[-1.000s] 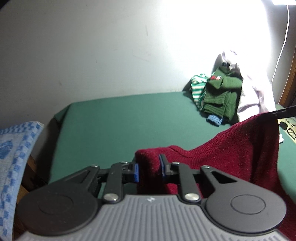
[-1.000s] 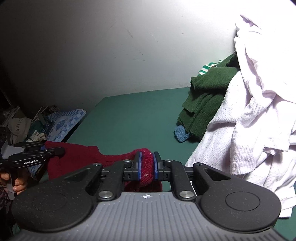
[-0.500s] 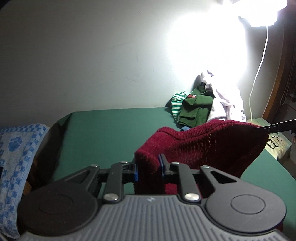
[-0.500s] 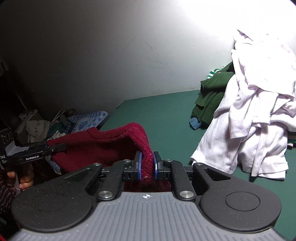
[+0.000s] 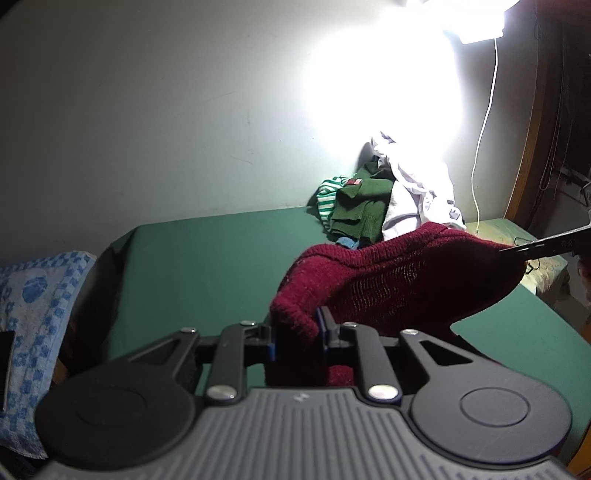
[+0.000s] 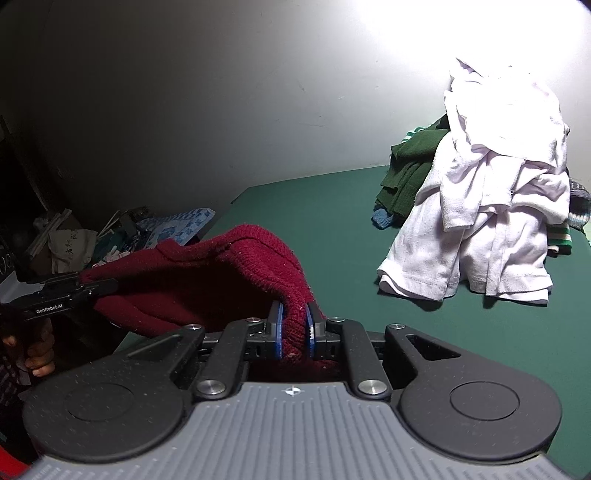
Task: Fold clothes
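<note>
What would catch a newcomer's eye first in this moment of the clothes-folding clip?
The dark red knitted sweater, stretched in the air over the green surface, with the left gripper and right gripper each shut on an edge. Next, the heap of white and green clothes against the wall, under a glaring lamp.

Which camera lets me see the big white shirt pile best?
The right wrist view. There the white clothes fill the right side, close and sharp, draped over the green clothes. In the left wrist view the same white clothes are small and far off, half washed out by the lamp's glare.
</note>
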Motion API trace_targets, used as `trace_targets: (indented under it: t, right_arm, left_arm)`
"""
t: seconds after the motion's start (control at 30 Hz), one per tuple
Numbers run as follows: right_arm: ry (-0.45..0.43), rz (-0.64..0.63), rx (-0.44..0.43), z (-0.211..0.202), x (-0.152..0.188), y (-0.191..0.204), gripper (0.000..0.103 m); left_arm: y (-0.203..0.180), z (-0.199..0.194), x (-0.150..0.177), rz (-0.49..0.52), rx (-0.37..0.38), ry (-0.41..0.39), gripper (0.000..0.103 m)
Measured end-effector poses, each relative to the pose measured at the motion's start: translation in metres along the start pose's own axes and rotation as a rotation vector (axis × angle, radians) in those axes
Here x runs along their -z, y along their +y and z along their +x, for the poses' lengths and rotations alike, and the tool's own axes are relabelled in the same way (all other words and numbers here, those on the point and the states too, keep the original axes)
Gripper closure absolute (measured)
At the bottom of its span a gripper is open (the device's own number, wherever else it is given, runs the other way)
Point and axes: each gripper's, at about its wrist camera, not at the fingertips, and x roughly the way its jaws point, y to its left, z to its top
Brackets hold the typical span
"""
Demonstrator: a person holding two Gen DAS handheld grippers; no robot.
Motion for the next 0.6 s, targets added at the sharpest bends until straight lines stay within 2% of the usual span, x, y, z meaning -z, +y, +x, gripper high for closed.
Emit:
trace_targets:
  t: [0.23,0.6]
  right_arm:
    - [-0.004,-0.042,0.04,-0.004,0.009,0.009,0.09]
    - [-0.018,-0.043,0.058,-0.022,0.028,0.014,0.09]
  left_arm:
    - [-0.005,-0.004,0.008,0.033,0.001,-0.013,0.085]
    - [-0.01,-0.02,0.018,0.064,0.048,-0.026,0.085]
